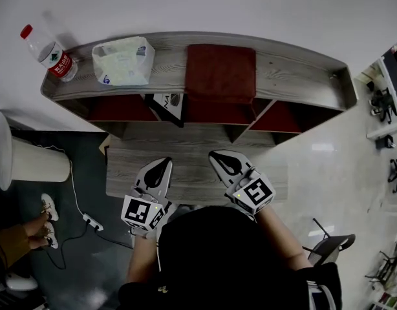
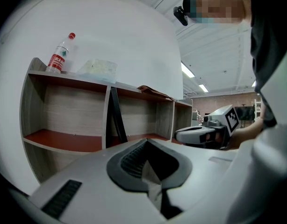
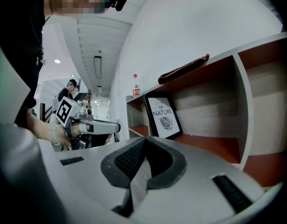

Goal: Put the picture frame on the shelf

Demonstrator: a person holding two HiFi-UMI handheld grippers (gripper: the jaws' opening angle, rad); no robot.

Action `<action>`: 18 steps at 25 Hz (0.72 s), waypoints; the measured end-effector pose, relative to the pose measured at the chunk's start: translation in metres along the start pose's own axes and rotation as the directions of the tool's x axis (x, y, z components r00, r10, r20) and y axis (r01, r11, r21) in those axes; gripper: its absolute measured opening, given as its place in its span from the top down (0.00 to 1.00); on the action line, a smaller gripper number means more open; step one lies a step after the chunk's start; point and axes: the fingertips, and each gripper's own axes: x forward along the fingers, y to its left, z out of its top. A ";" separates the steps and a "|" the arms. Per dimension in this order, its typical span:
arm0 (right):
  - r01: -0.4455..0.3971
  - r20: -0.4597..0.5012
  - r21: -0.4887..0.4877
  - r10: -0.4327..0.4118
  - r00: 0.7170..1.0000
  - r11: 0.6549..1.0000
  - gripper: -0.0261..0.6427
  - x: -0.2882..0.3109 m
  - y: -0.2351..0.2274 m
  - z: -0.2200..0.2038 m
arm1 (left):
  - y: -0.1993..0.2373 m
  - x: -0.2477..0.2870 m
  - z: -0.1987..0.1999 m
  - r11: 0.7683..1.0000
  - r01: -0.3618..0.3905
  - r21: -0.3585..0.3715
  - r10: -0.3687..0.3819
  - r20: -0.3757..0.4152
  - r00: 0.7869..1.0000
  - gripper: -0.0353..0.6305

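Setting: a wood-grain desk [image 1: 198,173] against a white wall, with a shelf [image 1: 295,70] at its back.
Picture frame [image 3: 164,118]: stands tilted in the shelf's middle compartment, beside the left divider.
Left gripper [image 1: 161,165]: over the desk, fingers [image 2: 129,160] clenched together, empty.
Right gripper [image 1: 221,157]: alongside, fingers [image 3: 127,158] closed tip to tip, holding nothing.
Shelf top: bottle [image 1: 48,52], plastic bag [image 1: 123,61], red cloth [image 1: 220,72].

We see a white wall [image 1: 218,5], a grey wooden table [image 1: 193,176] on a floor [image 1: 328,166] dark at left and glossy at right, 1 chair [image 1: 333,243] there, and 2 strip lights [image 2: 187,70] overhead.
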 end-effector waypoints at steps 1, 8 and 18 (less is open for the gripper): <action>0.003 -0.001 -0.002 -0.003 1.000 1.000 0.97 -0.001 -0.001 0.000 | 0.000 0.001 -0.001 1.000 0.001 -0.002 -0.001 -0.002 1.000 0.94; 0.044 -0.004 -0.003 -0.044 0.999 0.999 0.97 -0.011 -0.010 0.001 | 0.000 0.012 -0.004 0.999 0.025 -0.041 -0.025 -0.002 1.000 0.94; 0.084 -0.014 0.002 -0.084 0.996 0.996 0.97 -0.020 -0.019 -0.001 | -0.005 0.025 -0.006 0.997 0.060 -0.047 -0.061 -0.008 0.998 0.94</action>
